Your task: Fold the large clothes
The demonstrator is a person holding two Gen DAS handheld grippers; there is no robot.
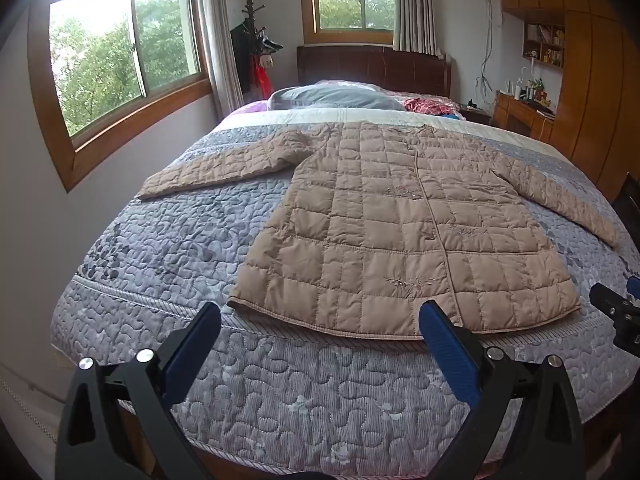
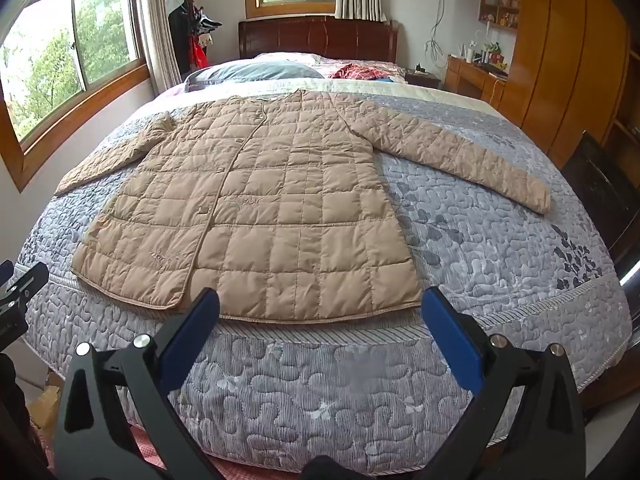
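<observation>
Coat (image 1: 384, 220) lies flat and face up on the bed (image 1: 160, 248), sleeves spread out to left and right, hem at the near edge. The left claw (image 1: 320, 322) hangs released just short of the hem's middle, touching nothing. The right claw (image 2: 320, 308) is also spread wide and empty, just near of the hem's right part, above the bed's edge

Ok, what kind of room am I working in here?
A home bedroom, by the look of it. The beige quilted coat lies spread flat on a bed with a grey quilted bedspread, a dark wooden headboard and a pillow behind it, and a coat stand in the corner.
</observation>
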